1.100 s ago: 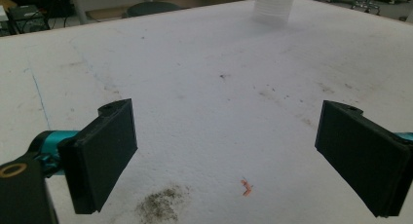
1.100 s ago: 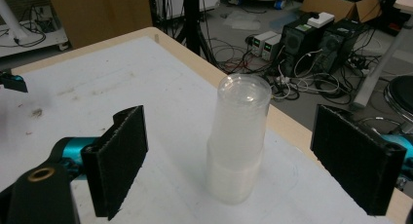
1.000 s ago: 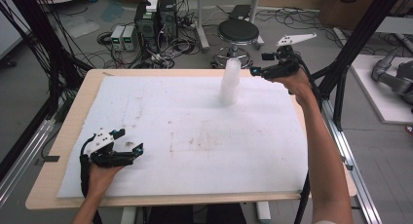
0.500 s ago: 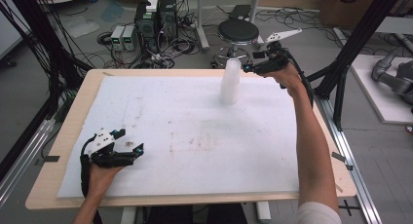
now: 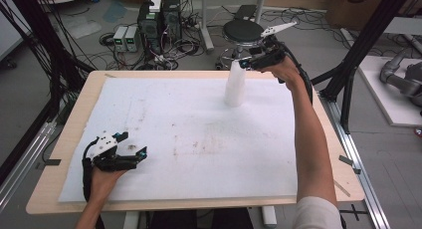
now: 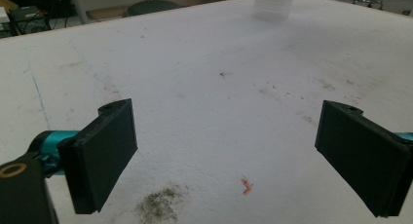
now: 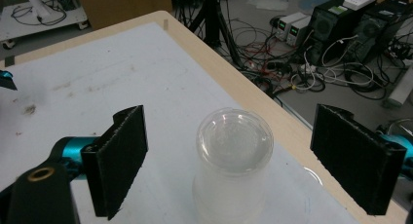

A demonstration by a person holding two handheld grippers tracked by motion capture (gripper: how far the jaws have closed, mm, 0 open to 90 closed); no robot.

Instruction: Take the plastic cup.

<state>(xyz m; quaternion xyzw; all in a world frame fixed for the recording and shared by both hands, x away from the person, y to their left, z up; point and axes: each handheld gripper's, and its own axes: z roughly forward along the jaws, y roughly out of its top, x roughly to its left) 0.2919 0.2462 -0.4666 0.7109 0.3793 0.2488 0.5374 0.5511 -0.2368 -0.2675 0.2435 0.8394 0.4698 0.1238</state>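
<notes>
A tall stack of clear plastic cups [image 5: 235, 87] stands upside down on the white foam sheet [image 5: 189, 119], toward the far edge. My right gripper [image 5: 245, 63] hovers open just above the stack's top. In the right gripper view the cup stack [image 7: 234, 156] sits between the two wide-apart jaws, slightly below them. My left gripper [image 5: 133, 148] rests open on the sheet near the front left corner. In the left gripper view the cup stack [image 6: 273, 4] is far ahead, and nothing lies between the jaws.
The foam sheet has dirt smudges [image 6: 160, 204] and a small orange speck [image 6: 247, 186] by my left gripper. The wooden table edge [image 7: 253, 95] runs just behind the cups. A black stool [image 5: 242, 32], computers [image 5: 159, 20] and cables stand on the floor beyond the table.
My right gripper has moved left and forward from beside the cup stack to just over its top. The left gripper has stayed put.
</notes>
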